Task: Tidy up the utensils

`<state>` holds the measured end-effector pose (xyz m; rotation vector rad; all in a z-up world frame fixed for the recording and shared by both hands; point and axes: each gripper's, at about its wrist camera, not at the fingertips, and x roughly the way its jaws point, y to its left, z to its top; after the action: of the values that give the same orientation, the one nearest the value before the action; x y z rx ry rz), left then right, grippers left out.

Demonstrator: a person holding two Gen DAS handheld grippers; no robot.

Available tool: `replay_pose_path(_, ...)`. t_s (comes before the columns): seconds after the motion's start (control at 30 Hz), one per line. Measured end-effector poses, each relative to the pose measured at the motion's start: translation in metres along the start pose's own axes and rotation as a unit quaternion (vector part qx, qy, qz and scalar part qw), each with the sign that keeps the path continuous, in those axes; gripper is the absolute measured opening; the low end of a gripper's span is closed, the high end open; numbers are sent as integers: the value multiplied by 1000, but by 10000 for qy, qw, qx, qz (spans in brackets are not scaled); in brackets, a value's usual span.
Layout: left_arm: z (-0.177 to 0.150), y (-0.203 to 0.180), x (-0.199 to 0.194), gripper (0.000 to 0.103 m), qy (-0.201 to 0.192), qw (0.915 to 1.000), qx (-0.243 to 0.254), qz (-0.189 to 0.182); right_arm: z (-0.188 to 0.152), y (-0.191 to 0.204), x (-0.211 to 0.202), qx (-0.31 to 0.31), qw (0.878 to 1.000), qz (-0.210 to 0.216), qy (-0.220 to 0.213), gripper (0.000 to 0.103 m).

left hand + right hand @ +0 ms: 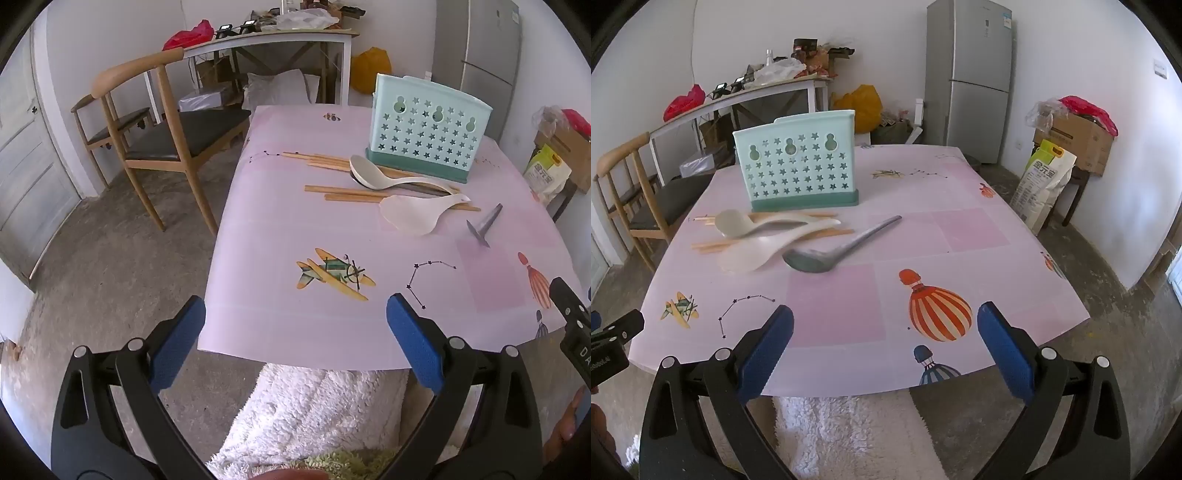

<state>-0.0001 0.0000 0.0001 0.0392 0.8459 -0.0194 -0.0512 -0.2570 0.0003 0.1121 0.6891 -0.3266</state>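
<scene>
A mint-green utensil holder point(424, 133) point(798, 166) with star holes stands upright on the pink table point(295, 229) point(942, 236). In front of it lie several wooden chopsticks point(343, 192) point(713, 245), a white ladle point(373, 173) point(738, 223), a white rice paddle point(410, 216) point(753, 253) and a grey ladle point(484, 223) point(831, 253). My left gripper point(295, 325) hovers open over the table's near edge, nothing between its blue pads. My right gripper point(886, 325) is open too, near the front edge, well short of the utensils.
A wooden chair point(147, 133) point(631, 192) stands left of the table. Behind are a cluttered side table point(273, 37) point(746, 96), a fridge point(971, 77), a cardboard box point(1075, 140) and a rice bag point(1041, 184). White fluffy fabric point(314, 406) lies below the table edge.
</scene>
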Motion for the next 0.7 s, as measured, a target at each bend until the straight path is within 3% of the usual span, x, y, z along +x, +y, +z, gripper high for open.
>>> replay_pose_path(0.7,-3,-3,2,95,52,10000,-3,-13,0,2,0,-12,10000,1,15,97)
